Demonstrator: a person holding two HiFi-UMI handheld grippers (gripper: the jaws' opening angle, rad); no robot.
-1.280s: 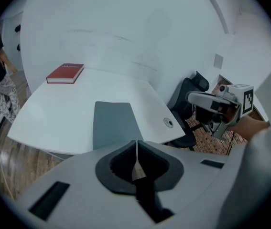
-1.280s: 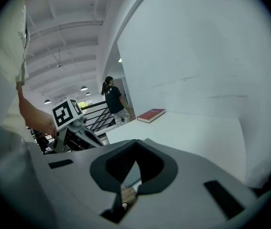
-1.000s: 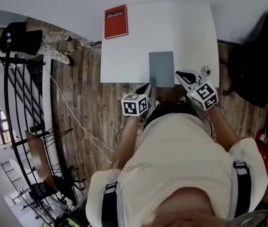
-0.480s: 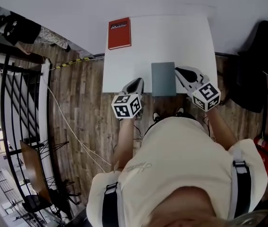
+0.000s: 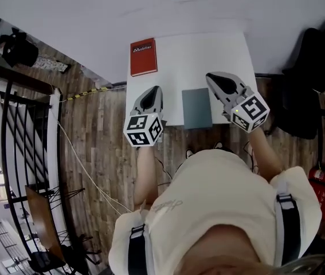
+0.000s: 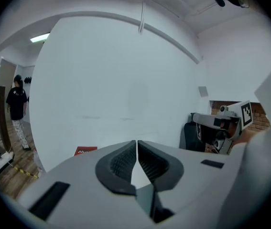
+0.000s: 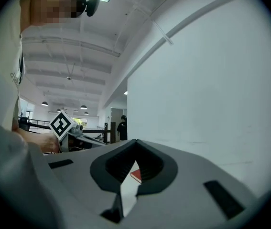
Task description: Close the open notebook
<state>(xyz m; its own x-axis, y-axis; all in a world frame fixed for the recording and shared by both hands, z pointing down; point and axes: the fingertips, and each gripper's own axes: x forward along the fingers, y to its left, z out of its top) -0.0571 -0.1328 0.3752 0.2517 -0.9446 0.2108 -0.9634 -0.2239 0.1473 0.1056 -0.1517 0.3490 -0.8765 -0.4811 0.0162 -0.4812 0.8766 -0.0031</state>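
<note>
**Notebook at the near edge, both grippers empty**

The grey notebook [image 5: 197, 107] lies flat on the white surface [image 5: 208, 50], right at its near edge and apparently a little over it. It lies between the two grippers. It shows as one plain grey rectangle with no spread pages visible, so it looks closed already.

The left gripper [image 5: 152, 91] is held just left of the notebook. Its own view shows the jaws pressed together with nothing between them. The right gripper [image 5: 212, 77] is held just to the notebook's right, raised and pointing toward the wall. Its jaws meet at the tips and hold nothing. A red book [image 5: 143, 57] lies at the far left corner, well apart from the notebook.

Risks, as judged:
- A nudge toward the person could slide the notebook off the near edge to the floor.
- Shut jaws pressing on the cover would push it, not grip it.
- The red book could be taken for the target.
</note>
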